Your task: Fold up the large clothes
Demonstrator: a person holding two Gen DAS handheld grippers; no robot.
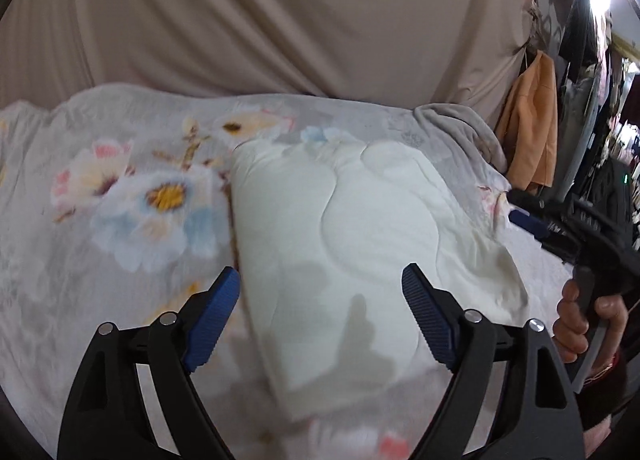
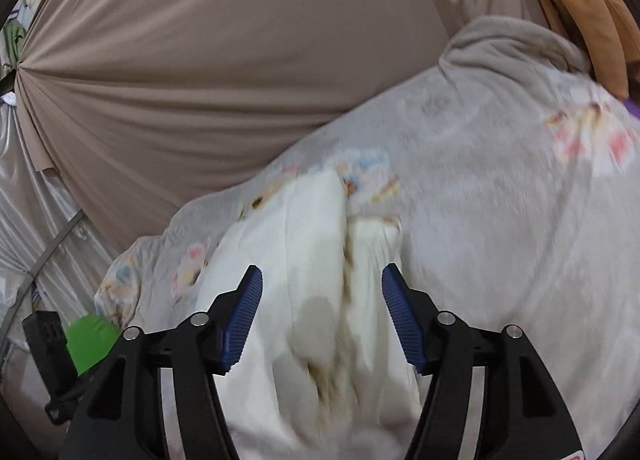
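A white garment [image 1: 352, 228] lies folded into a thick rectangle on a grey floral bedspread [image 1: 120, 188]. My left gripper [image 1: 320, 284] is open and empty, just above the garment's near edge. In the right wrist view the same white garment [image 2: 316, 244] shows as a folded stack with a crease down the middle. My right gripper [image 2: 322, 284] is open and empty, hovering over it. The right gripper also shows in the left wrist view [image 1: 560, 228], at the garment's right edge, held by a hand [image 1: 580, 320].
A beige curtain [image 1: 280, 20] hangs behind the bed. An orange garment [image 1: 532, 132] and dark clothes hang at the right. A green object [image 2: 90, 344] and a black device [image 2: 48, 336] sit at the left of the bed.
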